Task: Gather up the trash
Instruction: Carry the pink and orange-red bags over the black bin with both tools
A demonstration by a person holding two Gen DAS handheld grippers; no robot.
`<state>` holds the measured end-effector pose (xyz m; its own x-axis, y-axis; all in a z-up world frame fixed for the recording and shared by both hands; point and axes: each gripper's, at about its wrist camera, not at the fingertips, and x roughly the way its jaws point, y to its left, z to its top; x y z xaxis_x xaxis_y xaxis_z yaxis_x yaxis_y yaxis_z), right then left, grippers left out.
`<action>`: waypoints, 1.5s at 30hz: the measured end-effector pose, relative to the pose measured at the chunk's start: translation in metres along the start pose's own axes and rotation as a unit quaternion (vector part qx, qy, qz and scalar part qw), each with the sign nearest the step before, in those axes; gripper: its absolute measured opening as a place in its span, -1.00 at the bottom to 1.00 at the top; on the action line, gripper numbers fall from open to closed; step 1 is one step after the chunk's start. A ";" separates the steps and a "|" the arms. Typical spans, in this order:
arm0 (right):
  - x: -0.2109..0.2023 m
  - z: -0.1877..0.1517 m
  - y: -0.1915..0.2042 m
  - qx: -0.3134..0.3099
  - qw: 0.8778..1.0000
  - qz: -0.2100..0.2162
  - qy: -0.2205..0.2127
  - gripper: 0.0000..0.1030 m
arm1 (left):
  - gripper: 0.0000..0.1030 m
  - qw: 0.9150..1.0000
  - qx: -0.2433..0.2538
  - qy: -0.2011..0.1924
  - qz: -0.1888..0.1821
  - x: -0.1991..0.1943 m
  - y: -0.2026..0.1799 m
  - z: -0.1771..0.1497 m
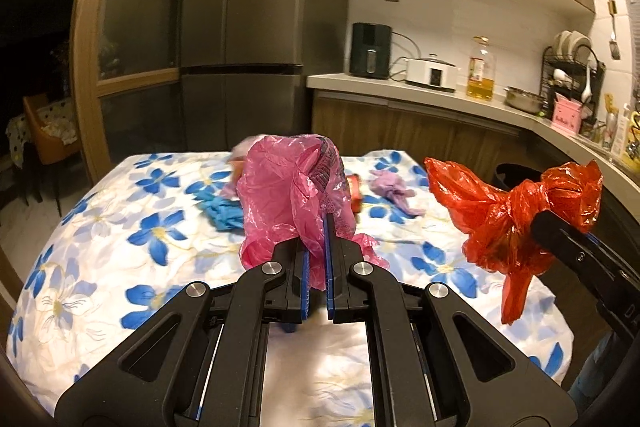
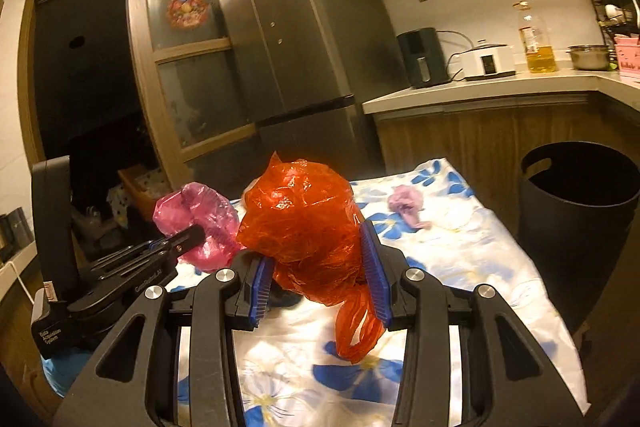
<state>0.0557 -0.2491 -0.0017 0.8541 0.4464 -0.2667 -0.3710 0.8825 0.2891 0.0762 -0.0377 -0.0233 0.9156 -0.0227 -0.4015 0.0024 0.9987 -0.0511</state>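
Observation:
My left gripper (image 1: 317, 223) is shut on a crumpled pink plastic bag (image 1: 280, 187), lifted above the flowered tablecloth (image 1: 120, 227). My right gripper (image 2: 320, 251) is shut on a bulky red plastic bag (image 2: 304, 219), also held clear of the cloth. In the left wrist view the red bag (image 1: 508, 219) hangs at the right on the right gripper (image 1: 544, 219). The right wrist view shows the pink bag (image 2: 200, 219) at the left on the left gripper (image 2: 196, 237). A blue crumpled glove (image 1: 220, 213) and a purple crumpled glove (image 1: 394, 189) lie on the cloth.
A black bin (image 2: 580, 203) stands open at the table's right side. Behind the table are a dark fridge (image 1: 248, 27) and a kitchen counter (image 1: 420, 91) with an air fryer, a cooker, an oil bottle and a dish rack. A small red-orange item (image 1: 355, 193) lies behind the pink bag.

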 end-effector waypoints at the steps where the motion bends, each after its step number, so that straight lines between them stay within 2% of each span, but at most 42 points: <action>1: -0.002 0.000 -0.003 0.001 1.000 -0.005 -0.002 -0.19 | -0.90 1.000 0.003 0.000 -0.005 0.001 -0.005 0.000; 10: -0.016 0.005 -0.033 0.012 0.999 -0.047 -0.019 -0.19 | -0.90 0.998 0.034 -0.002 -0.055 0.014 -0.054 0.004; 17: -0.032 0.015 -0.067 0.017 0.995 -0.094 -0.041 -0.19 | -0.90 0.992 0.064 -0.024 -0.105 0.023 -0.107 0.015; 30: -0.048 0.056 -0.137 0.017 0.972 -0.212 -0.098 -0.19 | -0.90 0.970 0.102 -0.076 -0.206 0.043 -0.214 0.045; 37: -0.052 0.073 -0.165 0.021 0.960 -0.249 -0.123 -0.19 | -0.90 0.964 0.098 -0.071 -0.236 0.073 -0.246 0.054; 45: -0.043 0.077 -0.186 0.023 0.955 -0.268 -0.122 -0.19 | -0.90 0.961 0.096 -0.050 -0.254 0.105 -0.268 0.058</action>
<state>0.1159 -0.4437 0.0273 0.9785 -0.1209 -0.1672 0.1554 0.9648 0.2119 0.1952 -0.3049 0.0015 0.8103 -0.5153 -0.2791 0.5254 0.8497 -0.0436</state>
